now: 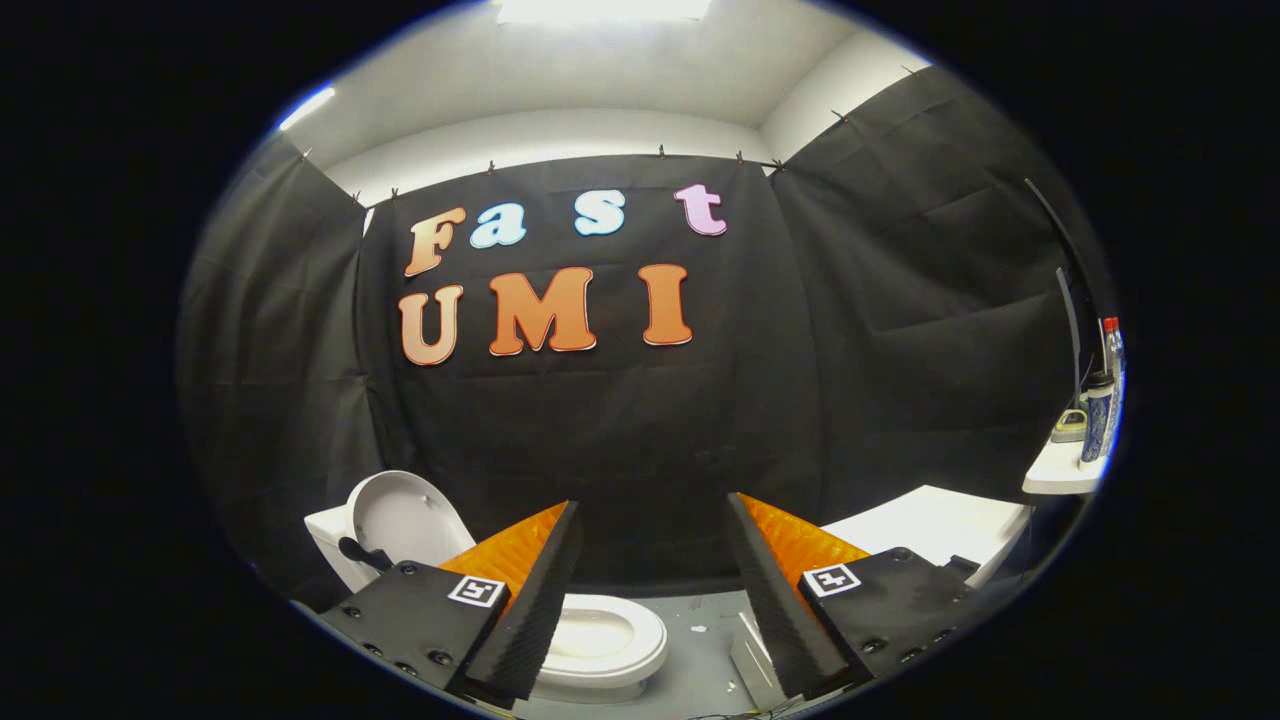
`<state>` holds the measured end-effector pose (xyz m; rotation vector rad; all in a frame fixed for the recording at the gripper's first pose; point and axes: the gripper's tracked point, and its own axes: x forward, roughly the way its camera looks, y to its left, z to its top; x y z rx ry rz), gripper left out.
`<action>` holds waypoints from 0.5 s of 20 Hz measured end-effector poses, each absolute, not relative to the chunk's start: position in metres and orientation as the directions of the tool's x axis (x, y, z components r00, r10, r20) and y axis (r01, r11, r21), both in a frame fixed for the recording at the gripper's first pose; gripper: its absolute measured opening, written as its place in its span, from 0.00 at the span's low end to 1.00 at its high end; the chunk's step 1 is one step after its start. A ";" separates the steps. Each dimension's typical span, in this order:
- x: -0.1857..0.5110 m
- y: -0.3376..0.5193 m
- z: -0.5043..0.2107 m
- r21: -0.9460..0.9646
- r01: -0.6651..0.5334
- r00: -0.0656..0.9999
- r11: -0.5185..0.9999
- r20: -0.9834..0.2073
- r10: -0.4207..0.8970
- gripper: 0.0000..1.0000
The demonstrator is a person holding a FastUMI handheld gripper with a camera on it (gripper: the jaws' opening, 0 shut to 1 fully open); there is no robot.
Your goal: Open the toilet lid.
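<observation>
A white toilet (pixel 610 640) stands on the floor below and ahead of my fingers, partly hidden behind the left finger (pixel 530 600). Its lid (pixel 405 520) is raised upright, leaning back toward the tank (pixel 325 535) beyond the left finger. The seat ring lies flat with the bowl showing inside it. My gripper (pixel 650 575) is open with a wide gap and holds nothing. It hovers above the toilet, apart from it.
Black cloth walls close in the booth on three sides. A white counter (pixel 930 525) runs beyond the right finger, and a small white shelf (pixel 1060 475) with bottles stands farther right. Grey floor (pixel 700 650) lies beside the bowl, with a white box-like item (pixel 750 665) on it.
</observation>
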<state>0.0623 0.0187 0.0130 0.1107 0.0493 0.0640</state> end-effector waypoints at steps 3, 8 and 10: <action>0.064 0.018 0.013 0.111 -0.063 0.997 0.992 -0.045 0.068 0.93; 0.063 0.018 0.013 0.111 -0.062 0.997 0.992 -0.045 0.067 0.93; 0.063 0.018 0.014 0.111 -0.061 0.997 0.992 -0.042 0.065 0.93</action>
